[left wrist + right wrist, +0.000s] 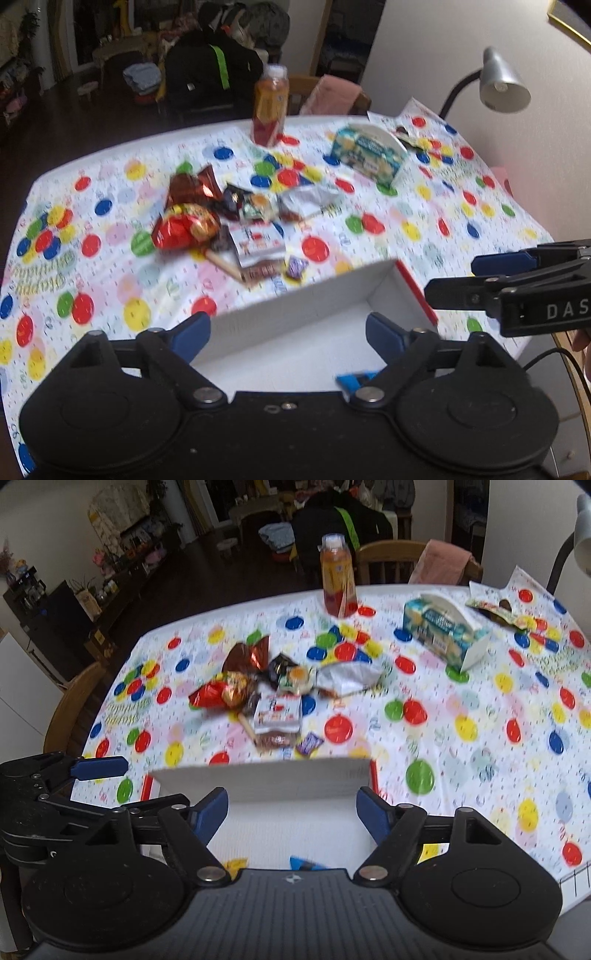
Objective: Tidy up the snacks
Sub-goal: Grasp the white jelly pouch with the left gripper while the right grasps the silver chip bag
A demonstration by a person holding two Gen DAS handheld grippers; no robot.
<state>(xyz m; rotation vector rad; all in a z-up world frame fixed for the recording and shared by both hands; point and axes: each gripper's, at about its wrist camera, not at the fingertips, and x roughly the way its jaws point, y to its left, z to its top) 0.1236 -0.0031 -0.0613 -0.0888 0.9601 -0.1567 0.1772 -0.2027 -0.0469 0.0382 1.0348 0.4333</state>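
Both spread and empty over the box (258, 779) — left gripper (288, 328), right gripper (291, 808) — with the snacks (266, 698) heaped at 12 o'clock, likely to scatter if snagged carelessly.

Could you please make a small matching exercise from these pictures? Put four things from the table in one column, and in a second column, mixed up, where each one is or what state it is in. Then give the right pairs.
Things
1. juice bottle
2. white box
3. purple candy
4. tissue box

Places or states
A. open, directly under both grippers
B. upright at the far edge of the table
C. far right part of the table, lying at an angle
D. small, at the near edge of the snack pile

Pairs: 1-B, 2-A, 3-D, 4-C
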